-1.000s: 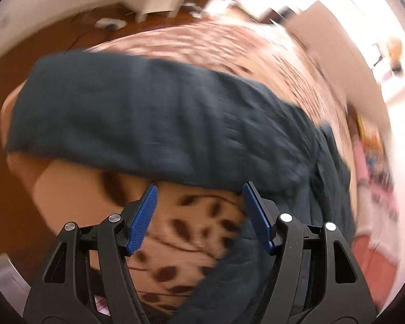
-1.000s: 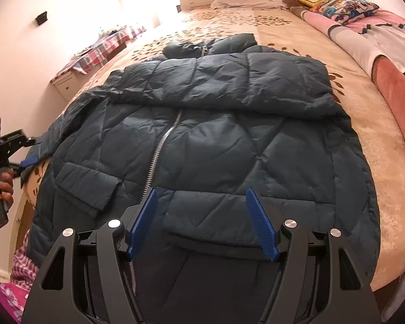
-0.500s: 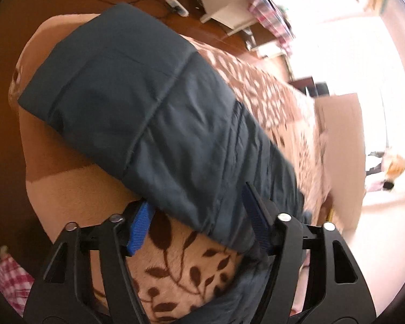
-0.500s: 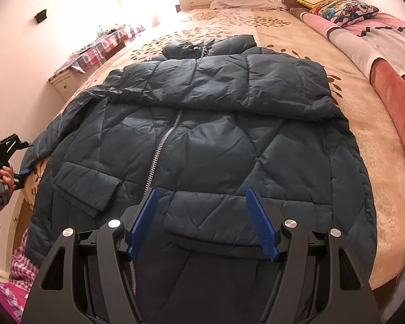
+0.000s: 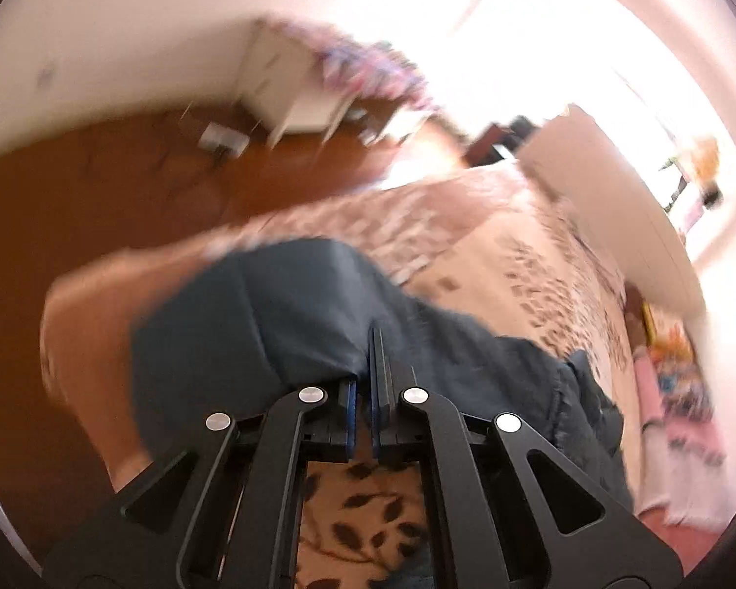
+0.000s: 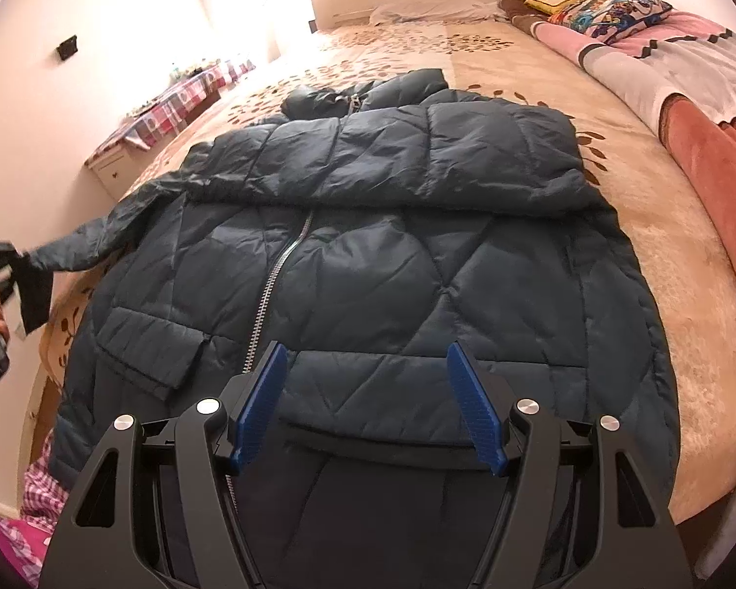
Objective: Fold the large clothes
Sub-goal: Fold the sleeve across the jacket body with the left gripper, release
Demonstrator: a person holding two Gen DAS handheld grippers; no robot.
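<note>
Lying zipped and face up on the bed [image 6: 687, 265], the dark jacket [image 6: 368, 265] fills its near half. Left tongs [image 5: 374, 343] are clamped on the jacket's sleeve [image 6: 68, 250], lifted off the bed's edge. Right tongs [image 6: 368, 402] hang wide open above the jacket's hem, gripping nothing.

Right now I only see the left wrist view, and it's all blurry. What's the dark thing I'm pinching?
Observer: It's the sleeve of a dark blue quilted jacket spread on the bed. Your left gripper holds it out past the bed's side.
Operator: Is the jacket zipped up?
Observer: Yes, the zipper is closed wherever it shows.
Operator: What's my other one doing?
Observer: The right gripper hangs over the jacket's hem, fingers wide apart, holding nothing.
</note>
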